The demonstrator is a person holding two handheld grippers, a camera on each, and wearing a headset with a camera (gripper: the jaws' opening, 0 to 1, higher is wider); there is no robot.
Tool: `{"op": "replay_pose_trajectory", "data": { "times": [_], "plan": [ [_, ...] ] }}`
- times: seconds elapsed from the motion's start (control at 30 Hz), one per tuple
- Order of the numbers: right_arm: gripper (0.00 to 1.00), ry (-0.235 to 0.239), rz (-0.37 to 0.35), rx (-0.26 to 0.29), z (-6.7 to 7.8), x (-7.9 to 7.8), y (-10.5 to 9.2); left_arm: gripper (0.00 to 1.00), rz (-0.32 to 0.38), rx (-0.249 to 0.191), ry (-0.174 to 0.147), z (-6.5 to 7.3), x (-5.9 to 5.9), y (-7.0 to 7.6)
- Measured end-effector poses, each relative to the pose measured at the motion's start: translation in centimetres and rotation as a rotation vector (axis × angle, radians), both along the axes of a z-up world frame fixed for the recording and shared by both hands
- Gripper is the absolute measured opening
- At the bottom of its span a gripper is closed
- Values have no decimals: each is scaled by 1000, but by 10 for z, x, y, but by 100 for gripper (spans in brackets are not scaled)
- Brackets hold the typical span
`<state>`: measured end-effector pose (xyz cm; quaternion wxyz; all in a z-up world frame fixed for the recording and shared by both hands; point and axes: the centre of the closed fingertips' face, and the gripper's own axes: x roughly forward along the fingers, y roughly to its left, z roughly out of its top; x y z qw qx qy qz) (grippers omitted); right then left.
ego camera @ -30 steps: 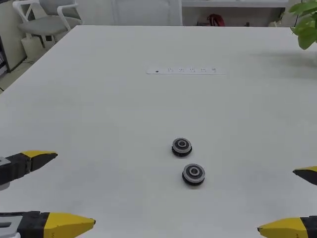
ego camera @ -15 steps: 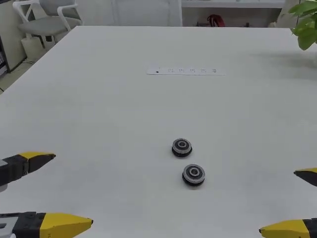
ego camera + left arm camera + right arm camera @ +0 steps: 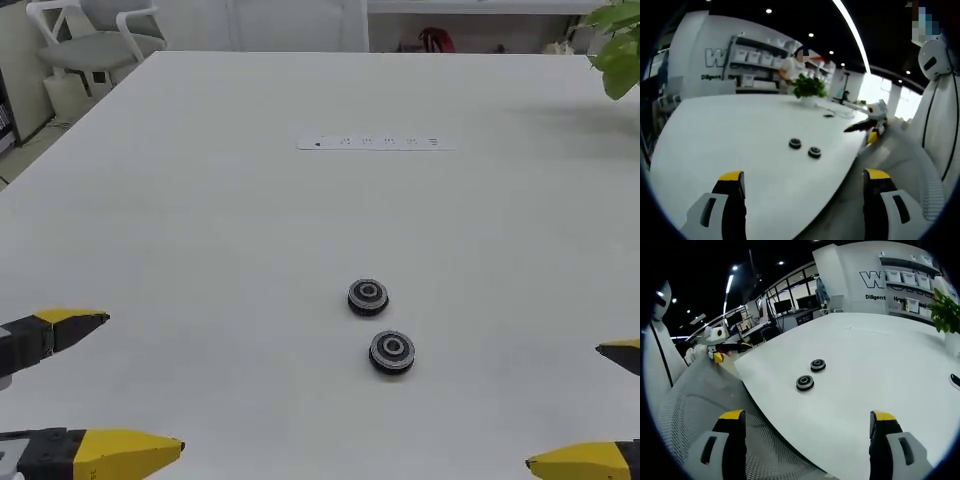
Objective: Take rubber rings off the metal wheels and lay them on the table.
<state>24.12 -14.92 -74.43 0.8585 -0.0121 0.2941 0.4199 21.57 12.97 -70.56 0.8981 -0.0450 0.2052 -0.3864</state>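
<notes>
Both grippers are at the near edge of the table, jaws wide open and empty.
The left gripper (image 3: 145, 382) and the right gripper (image 3: 562, 406) point inward over the table (image 3: 250, 200). Between them, untouched, lie the farther metal wheel (image 3: 368, 297) and the nearer metal wheel (image 3: 392, 352).

Large dark letters (image 3: 874, 278) beginning with "W" run across the white back wall (image 3: 850, 265) in the right gripper view, with the characters after it unclear where shelving begins. Beneath them a smaller line (image 3: 879, 297) opens with "Diligent", and its remaining words are too small to make out. In the left gripper view the same wall shows a big "W" (image 3: 714, 57) above a blurred line that appears to start "Dilig". On the table (image 3: 200, 200) in the head view, a flat pale strip (image 3: 375, 143) carries a row of tiny marks that cannot be read.
</notes>
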Motion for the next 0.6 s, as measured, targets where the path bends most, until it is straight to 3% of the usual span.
{"op": "replay_pose_trajectory", "data": {
  "times": [0.6],
  "plan": [
    [100,-2,-8,-1,1,1,-3,100,-1,-8,0,0,0,2]
  ]
}}
